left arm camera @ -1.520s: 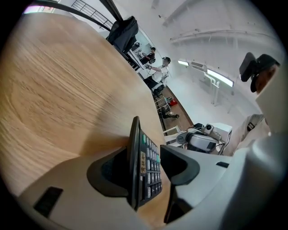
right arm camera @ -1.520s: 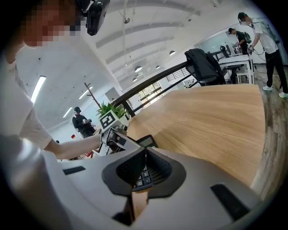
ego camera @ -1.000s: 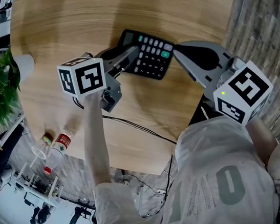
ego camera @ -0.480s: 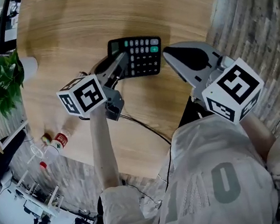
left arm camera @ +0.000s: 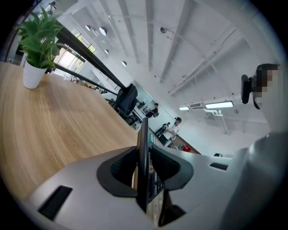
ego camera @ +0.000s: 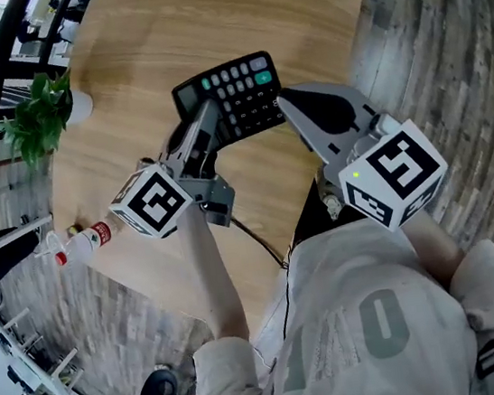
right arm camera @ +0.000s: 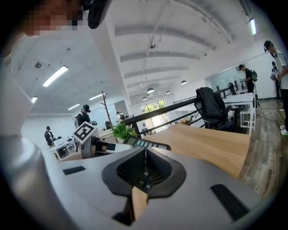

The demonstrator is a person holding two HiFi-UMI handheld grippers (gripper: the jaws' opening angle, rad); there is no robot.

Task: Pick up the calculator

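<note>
The black calculator [ego camera: 234, 93] with teal keys hangs tilted above the round wooden table [ego camera: 133, 35]. My left gripper [ego camera: 206, 120] is shut on its left edge. In the left gripper view the calculator [left arm camera: 143, 148] stands edge-on between the pads of the left gripper [left arm camera: 144, 179]. My right gripper [ego camera: 282, 102] meets the calculator's right edge. In the right gripper view the tips of the right gripper [right arm camera: 145, 164] stand together, with number keys showing in the hollow behind them. The rest of the calculator [right arm camera: 146, 144] reaches out beyond.
A potted plant [ego camera: 35, 117] in a white pot stands at the table's left edge, and the plant [left arm camera: 38, 36] also shows in the left gripper view. A small bottle [ego camera: 84, 239] lies on the grey plank floor. A cable trails from the left gripper. Office chairs and people stand far off.
Both grippers have risen with the calculator between them, and it has come off the table and tilted. The head view has swung, so the plant and bottle sit elsewhere in frame.
</note>
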